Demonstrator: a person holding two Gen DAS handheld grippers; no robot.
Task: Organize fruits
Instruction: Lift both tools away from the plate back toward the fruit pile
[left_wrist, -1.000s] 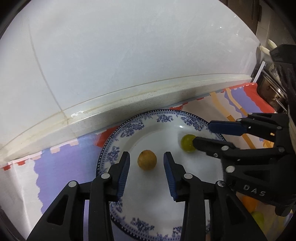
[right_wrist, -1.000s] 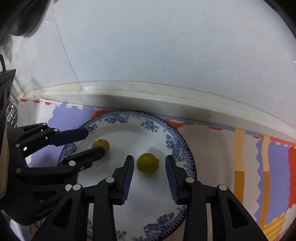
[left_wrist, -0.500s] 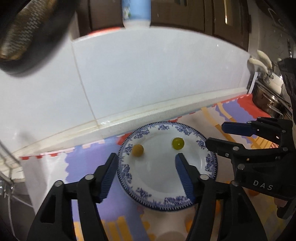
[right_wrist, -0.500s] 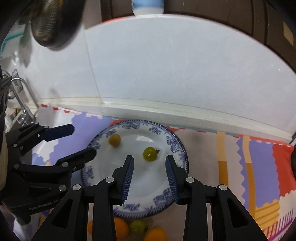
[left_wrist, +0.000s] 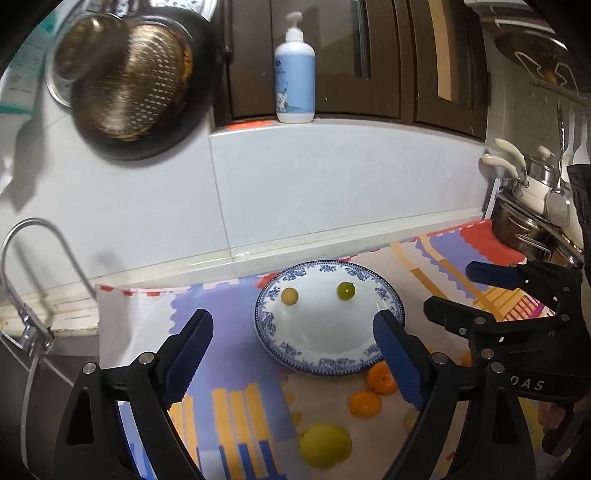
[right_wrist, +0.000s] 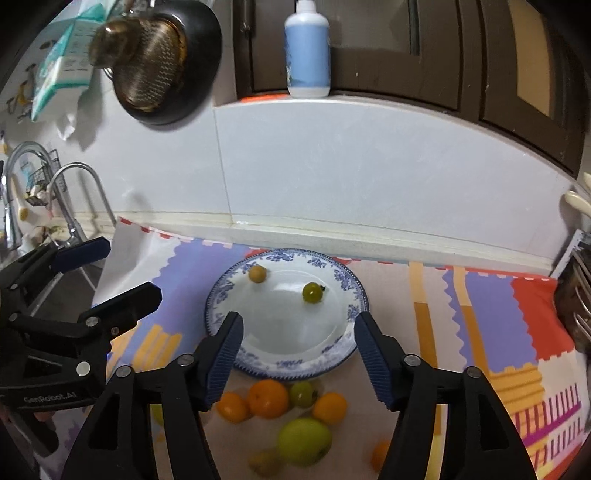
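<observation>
Both tools pulled back from plate (left_wrist: 391, 295); left tool (left_wrist: 291, 354) and right tool (right_wrist: 299, 354) just spreading, empty; yellow tomato (left_wrist: 289, 296), green tomato (left_wrist: 346, 290) left on plate.

Dim indoor light, fisheye-bent edges, blurred foreground.

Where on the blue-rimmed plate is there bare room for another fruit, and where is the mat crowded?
The plate's whole near half is bare, below the yellow-orange fruit and the green one at its far side. The mat right of the plate is bare too. Crowded: the loose fruit pile against the plate's near rim.
</observation>
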